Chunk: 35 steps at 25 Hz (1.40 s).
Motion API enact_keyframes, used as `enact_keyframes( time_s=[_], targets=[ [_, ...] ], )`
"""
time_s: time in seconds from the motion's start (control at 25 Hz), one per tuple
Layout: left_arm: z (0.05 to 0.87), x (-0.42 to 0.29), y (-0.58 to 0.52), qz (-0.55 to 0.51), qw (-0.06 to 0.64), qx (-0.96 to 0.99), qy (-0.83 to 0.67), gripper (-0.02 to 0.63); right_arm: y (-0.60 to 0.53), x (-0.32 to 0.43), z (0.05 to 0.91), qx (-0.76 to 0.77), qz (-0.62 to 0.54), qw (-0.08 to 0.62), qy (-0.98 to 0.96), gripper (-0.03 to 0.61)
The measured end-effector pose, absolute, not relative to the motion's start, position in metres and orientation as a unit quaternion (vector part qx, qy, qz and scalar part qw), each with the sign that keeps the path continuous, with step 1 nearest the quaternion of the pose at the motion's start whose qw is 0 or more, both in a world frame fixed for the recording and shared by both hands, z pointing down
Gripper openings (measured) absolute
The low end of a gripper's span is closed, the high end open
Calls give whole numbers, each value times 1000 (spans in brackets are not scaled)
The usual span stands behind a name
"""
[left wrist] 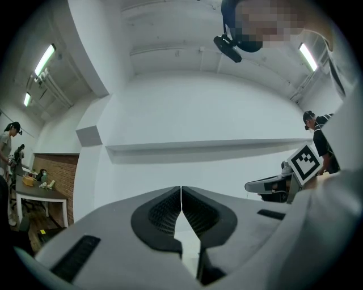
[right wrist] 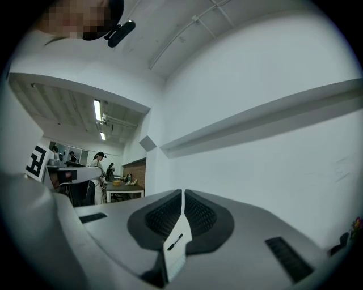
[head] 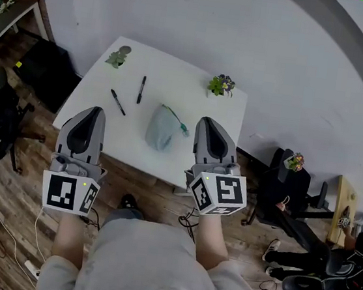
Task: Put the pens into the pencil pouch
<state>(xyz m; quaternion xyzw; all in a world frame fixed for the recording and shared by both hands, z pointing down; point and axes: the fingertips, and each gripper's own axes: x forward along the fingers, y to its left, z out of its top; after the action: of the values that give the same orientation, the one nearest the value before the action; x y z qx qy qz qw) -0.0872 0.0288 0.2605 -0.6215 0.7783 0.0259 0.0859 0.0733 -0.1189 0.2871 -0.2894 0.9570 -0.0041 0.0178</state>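
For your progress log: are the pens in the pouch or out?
Out. Both pens lie on the white table, apart from the pouch.

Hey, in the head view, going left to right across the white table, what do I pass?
left pen → right pen → pencil pouch → potted plant

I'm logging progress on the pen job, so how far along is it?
Done: nothing yet. The left pen and the right pen lie on the table, outside the pencil pouch. In hand: nothing; the left gripper and the right gripper are shut and empty. Remaining: both pens must go into the pouch.
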Motion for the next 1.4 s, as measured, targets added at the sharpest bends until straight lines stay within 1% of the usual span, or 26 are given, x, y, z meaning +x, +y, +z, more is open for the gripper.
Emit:
enact_keyframes(
  time_s=[0.28,0.44,0.8,1.0,1.24,1.32,1.36,1.4],
  targets=[
    [276,-123,10,27,71,-653,753,26,-131,49,314,-319,-34,-28,947,35],
    [287,-126,-3,33,58,-670,739,26,-139,52,335,-332,-61,-56,940,35],
    [313,-140,-29,32,28,-685,727,26,-159,52,404,-344,-81,-147,924,35],
    [324,-147,-47,23,14,-691,723,26,-175,44,439,-345,-125,-175,914,35],
    [336,-157,-75,10,-3,-698,716,26,-196,42,479,-350,-222,-181,892,37],
    [340,-159,-85,5,-8,-700,714,26,-200,40,492,-344,-265,-178,883,58],
    [342,-160,-90,3,-12,-701,713,26,-201,38,499,-339,-289,-176,878,107],
    [345,-162,-95,2,-16,-702,712,26,-203,35,506,-334,-313,-173,872,139]
  ],
)
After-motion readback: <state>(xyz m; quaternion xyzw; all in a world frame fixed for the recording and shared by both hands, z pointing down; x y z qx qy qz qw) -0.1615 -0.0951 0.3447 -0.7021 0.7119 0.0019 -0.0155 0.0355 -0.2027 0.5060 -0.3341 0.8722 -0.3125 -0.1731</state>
